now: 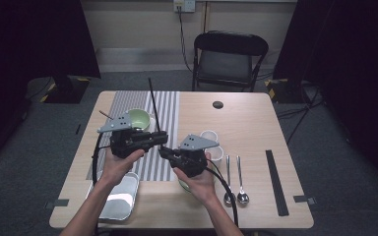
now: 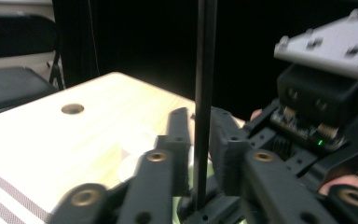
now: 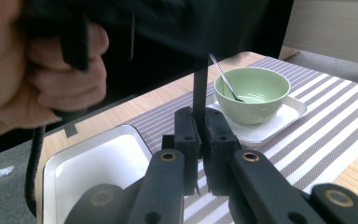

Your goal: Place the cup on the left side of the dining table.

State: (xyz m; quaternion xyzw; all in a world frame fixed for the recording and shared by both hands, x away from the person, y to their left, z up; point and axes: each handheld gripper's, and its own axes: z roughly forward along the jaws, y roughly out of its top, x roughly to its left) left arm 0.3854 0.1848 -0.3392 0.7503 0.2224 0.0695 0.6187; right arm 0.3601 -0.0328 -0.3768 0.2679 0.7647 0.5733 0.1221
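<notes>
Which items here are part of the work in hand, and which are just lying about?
In use: thin black rod, clamped by left gripper and right gripper.
Lying about: green bowl, two spoons, empty white tray, black strip.

High view sits above the near edge, facing fwd and down on the whole table [image 1: 236, 118]. Left gripper view rides low, close up along its jaws, facing the table's far corner. Right gripper view, equally close, faces the green bowl [image 3: 251, 93]. Both w/ high view share the striped mat [image 1: 165, 110].
</notes>
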